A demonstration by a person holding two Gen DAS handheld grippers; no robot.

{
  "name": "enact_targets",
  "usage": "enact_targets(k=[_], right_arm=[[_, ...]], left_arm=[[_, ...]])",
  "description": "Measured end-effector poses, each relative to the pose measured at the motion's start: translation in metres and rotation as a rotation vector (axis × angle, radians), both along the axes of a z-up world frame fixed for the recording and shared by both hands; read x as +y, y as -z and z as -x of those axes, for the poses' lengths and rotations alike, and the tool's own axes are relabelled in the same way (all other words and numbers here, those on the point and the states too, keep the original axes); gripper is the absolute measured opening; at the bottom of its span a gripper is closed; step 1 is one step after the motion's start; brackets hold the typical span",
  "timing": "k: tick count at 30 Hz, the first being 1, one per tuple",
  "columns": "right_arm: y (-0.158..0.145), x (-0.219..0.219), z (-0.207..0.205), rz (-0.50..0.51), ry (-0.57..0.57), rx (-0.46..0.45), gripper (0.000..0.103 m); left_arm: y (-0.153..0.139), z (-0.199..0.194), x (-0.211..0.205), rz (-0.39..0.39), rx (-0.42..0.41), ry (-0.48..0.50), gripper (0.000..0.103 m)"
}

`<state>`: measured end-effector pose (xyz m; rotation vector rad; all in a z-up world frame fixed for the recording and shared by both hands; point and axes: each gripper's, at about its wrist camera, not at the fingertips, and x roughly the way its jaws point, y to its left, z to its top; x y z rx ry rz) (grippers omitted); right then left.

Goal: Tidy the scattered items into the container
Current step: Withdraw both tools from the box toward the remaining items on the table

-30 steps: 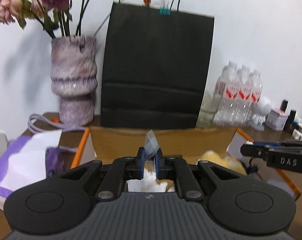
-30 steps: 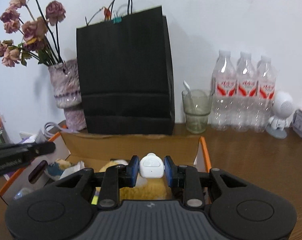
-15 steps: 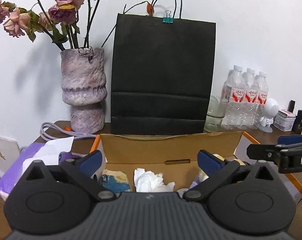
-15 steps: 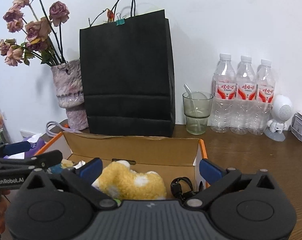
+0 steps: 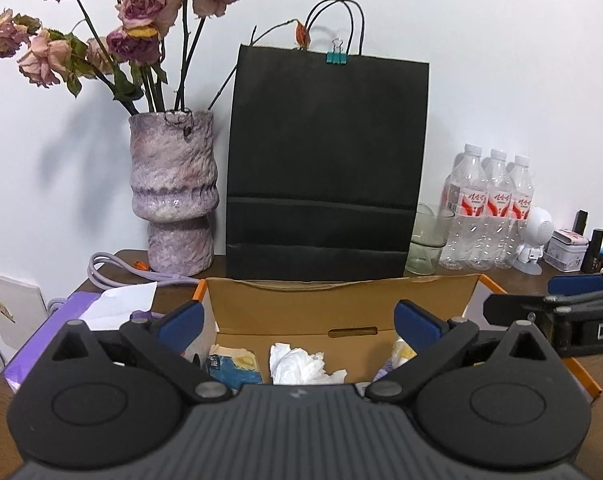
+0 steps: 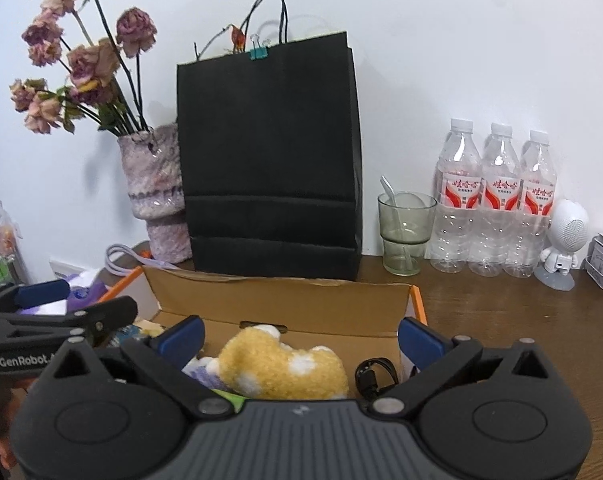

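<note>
We see the left tongs spread wide, the two blue-padded fingers standing far apart with nothing between them, and the black linkage arms splayed outward from the ribbed grey body. The right tongs are likewise spread wide and empty, their blue pads at the outer limits of the frame. Each tool also appears side-on in the other's view, the right tongs at the right edge of the left wrist view and the left tongs at the left edge of the right wrist view, so we read the two as held level, side by side, and pointing the same way.
</note>
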<state>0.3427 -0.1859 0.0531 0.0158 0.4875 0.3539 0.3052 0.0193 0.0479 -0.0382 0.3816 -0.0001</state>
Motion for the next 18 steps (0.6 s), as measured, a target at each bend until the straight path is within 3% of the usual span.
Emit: enact_targets(k=[8, 18], right_arm=[[-0.008, -0.006, 0.031, -0.020, -0.028, -0.018, 0.103], [0.005, -0.010, 0.102, 0.016, -0.054, 0.002, 0.103]], left_arm=[[-0.002, 0.041, 0.004, 0.008, 0.019, 0.000, 0.103], [0.011, 0.108, 0.008, -0.010, 0.083, 0.025, 0.103]])
